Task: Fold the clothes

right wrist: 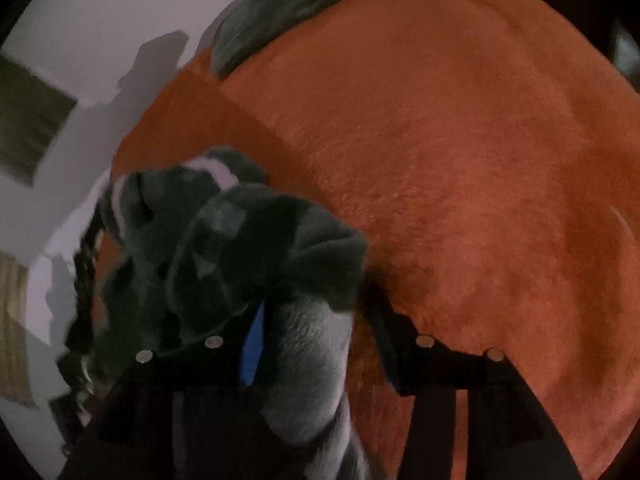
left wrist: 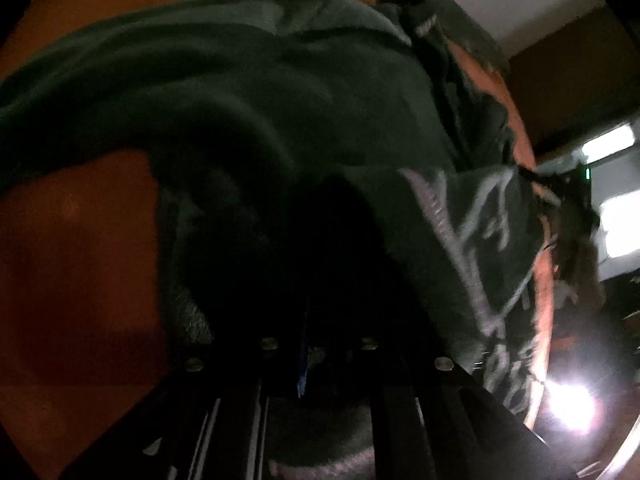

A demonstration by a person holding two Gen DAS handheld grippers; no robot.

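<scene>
We see the dark green garment bunched over the orange blanket. Our right gripper has grey-green cloth pinched between its fingers. Our left gripper is buried in dark folds; probably gripping, but we cannot tell.

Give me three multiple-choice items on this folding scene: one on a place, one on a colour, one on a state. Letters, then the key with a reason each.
1. Where does the dark green garment lie?
A. on the orange cover
B. in a basket
C. on a hanger

2. What colour is the lettering on the garment?
A. red
B. pale grey-white
C. yellow

3. What is the right tool doing?
A. hanging free with nothing in it
B. lying flat on the floor
C. holding bunched fabric

Key: 1 A, orange shows all around the cloth; 2 B, pale strokes on dark green; 3 C, cloth is bunched between its fingers.
</scene>
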